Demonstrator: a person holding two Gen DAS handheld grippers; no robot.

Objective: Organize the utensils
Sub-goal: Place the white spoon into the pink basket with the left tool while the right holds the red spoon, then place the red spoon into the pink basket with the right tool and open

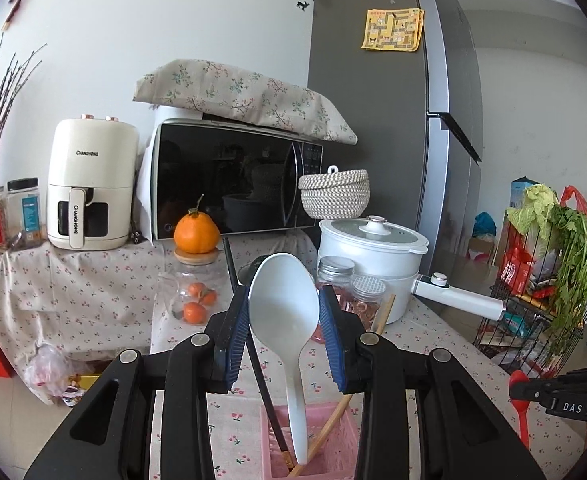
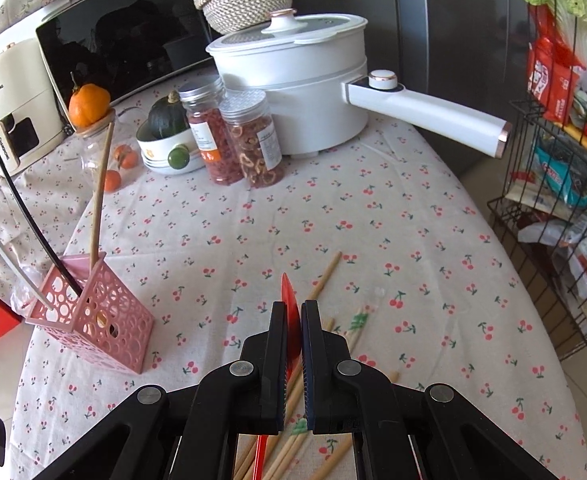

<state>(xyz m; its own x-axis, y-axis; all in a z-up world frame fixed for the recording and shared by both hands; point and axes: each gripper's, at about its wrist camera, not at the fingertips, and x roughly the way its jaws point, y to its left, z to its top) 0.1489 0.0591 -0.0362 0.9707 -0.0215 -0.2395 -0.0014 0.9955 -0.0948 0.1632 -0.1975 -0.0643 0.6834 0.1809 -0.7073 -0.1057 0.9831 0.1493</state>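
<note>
My left gripper (image 1: 283,298) is shut on the bowl of a white spoon (image 1: 295,380), with the blue pads (image 1: 239,320) pressing both rims. The spoon's handle reaches down into the pink perforated holder (image 1: 335,440), which also holds a black chopstick (image 1: 262,380) and a wooden chopstick (image 1: 385,312). My right gripper (image 2: 293,308) is shut on a red spoon (image 2: 289,294), held edge-on above the cherry-print tablecloth. Several loose wooden chopsticks (image 2: 325,276) lie under and beyond it. The pink holder (image 2: 113,328) stands to its left, near the table's edge.
A white electric pot (image 2: 305,92) with a long handle, two lidded jars (image 2: 249,136), a bowl holding a dark squash (image 2: 165,120) and a glass jar topped by an orange (image 1: 196,234) crowd the table's back. A wire rack (image 2: 553,200) of groceries stands at the right.
</note>
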